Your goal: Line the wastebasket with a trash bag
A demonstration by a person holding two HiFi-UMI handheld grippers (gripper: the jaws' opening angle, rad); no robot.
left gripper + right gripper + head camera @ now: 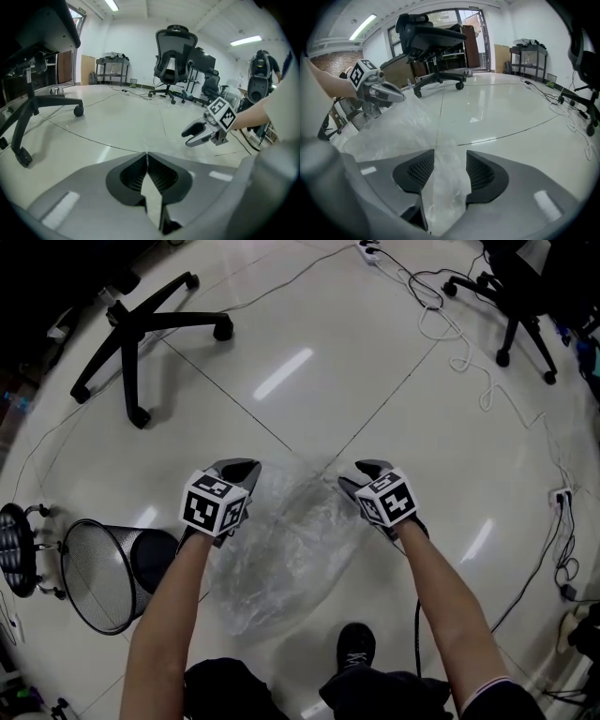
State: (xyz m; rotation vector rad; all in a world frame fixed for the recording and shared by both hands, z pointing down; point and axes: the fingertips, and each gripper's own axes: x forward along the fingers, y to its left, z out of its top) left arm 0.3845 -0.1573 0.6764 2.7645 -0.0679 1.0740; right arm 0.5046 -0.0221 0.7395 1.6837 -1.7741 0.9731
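Trash bag (281,559) sags between your grippers, beside the tipped wastebasket (98,573). Left gripper (236,470) clenched, no film visible; right gripper (361,474) released, film loose between jaws. It's light, limp, slippery: pinch the rim.

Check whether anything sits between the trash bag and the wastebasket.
Nothing visible rests between them. The trash bag lies right beside the wastebasket; only the person's left forearm crosses above the gap.
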